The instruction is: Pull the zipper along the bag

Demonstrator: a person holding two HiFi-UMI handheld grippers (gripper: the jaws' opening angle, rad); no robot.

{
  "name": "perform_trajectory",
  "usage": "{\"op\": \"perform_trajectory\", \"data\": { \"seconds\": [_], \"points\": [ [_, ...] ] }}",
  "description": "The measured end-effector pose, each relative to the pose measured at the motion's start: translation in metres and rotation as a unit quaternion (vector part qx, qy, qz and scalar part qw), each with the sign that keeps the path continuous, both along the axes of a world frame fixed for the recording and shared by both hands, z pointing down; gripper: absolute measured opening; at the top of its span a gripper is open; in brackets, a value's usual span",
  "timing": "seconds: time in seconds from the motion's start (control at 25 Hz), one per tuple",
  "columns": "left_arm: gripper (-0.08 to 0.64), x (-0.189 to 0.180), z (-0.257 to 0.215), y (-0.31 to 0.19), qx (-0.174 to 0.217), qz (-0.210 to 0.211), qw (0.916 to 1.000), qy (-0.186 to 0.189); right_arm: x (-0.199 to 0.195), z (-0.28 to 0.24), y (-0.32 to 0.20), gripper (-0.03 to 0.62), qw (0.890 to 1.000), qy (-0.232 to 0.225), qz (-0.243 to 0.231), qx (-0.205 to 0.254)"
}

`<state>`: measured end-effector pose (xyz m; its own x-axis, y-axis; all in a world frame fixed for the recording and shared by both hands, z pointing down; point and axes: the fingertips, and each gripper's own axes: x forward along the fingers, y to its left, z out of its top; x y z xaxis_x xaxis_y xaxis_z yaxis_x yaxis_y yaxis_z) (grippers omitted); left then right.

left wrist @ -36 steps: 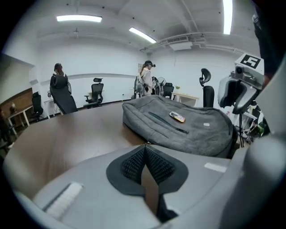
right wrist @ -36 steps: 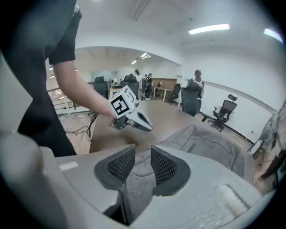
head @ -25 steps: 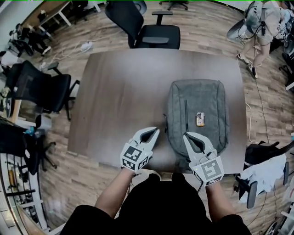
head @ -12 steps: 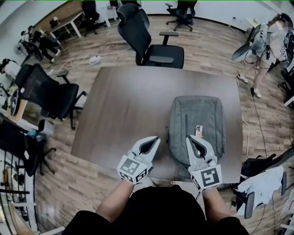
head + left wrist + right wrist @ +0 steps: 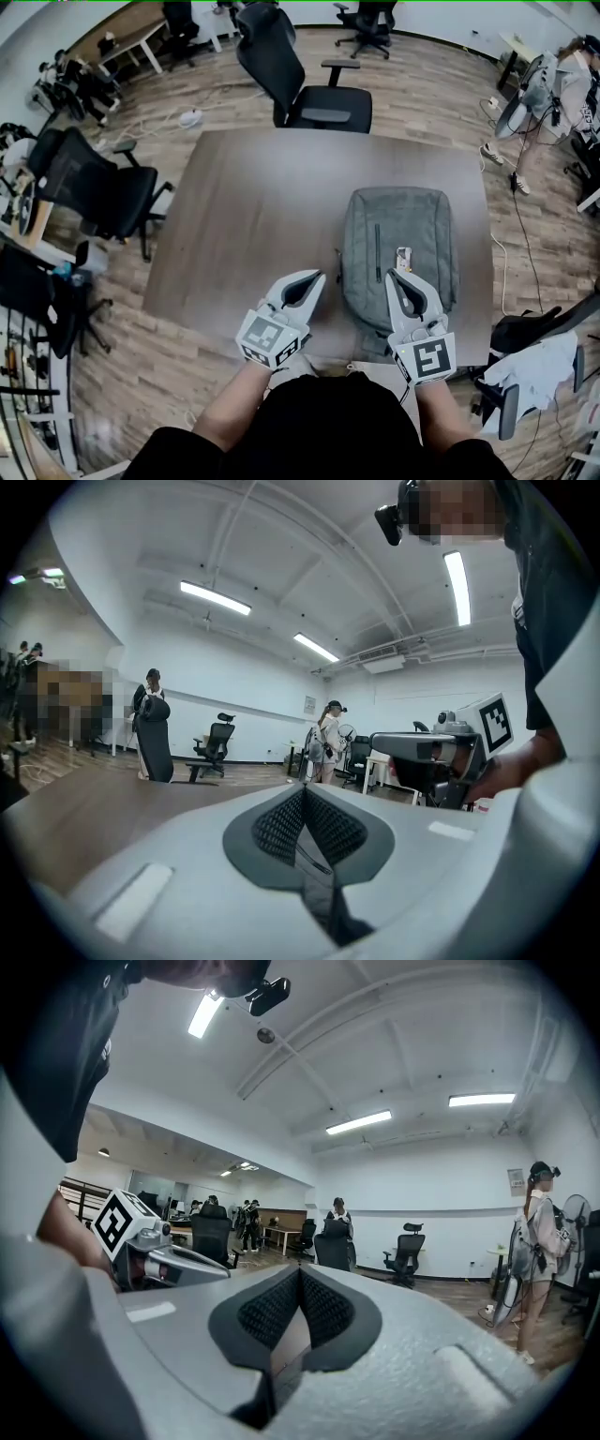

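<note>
Head view footage looks steeply down on a brown table (image 5: 253, 216), on which a grey bag (image 5: 398, 216) is laid flat. The bag is placed on the table's right half, its length running from the table's near edge toward the far edge, with its lower end reaching the near edge. A dark zipper (image 5: 377, 251) is seen running lengthwise down the bag's face. A small pale and orange item (image 5: 404, 255), whose kind cannot be told, is seen just beside it.

The left gripper (image 5: 317, 275) is held above the table's near edge, over bare wood at about the middle of that edge. Its jaws are shown pressed together in the left gripper view, with nothing caught between them. The right gripper (image 5: 391, 274) is held over the table's near right part, above the bag's lower end, with its tip near the small item. Whether the bag is touched cannot be told. Its jaws are likewise shown clenched together in the right gripper view, and nothing is gripped.

A black office chair (image 5: 314, 94) is set just beyond the table's far edge. A second chair (image 5: 94, 183) is stood off the table's left side. A person (image 5: 572, 80) is seen standing well beyond the table's far right corner.
</note>
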<state>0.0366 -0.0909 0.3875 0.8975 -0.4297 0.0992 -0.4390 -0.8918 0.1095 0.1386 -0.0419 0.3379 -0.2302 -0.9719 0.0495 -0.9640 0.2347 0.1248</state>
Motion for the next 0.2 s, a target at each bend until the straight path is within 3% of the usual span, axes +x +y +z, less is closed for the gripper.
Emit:
{"op": "perform_trajectory", "data": {
  "seconds": [0.2],
  "points": [
    [0.020, 0.0035, 0.0005, 0.0017, -0.002, -0.003, 1.0000, -0.008, 0.0075, 0.0013, 0.0028, 0.000, 1.000, 0.002, 0.006, 0.000]
  ]
}}
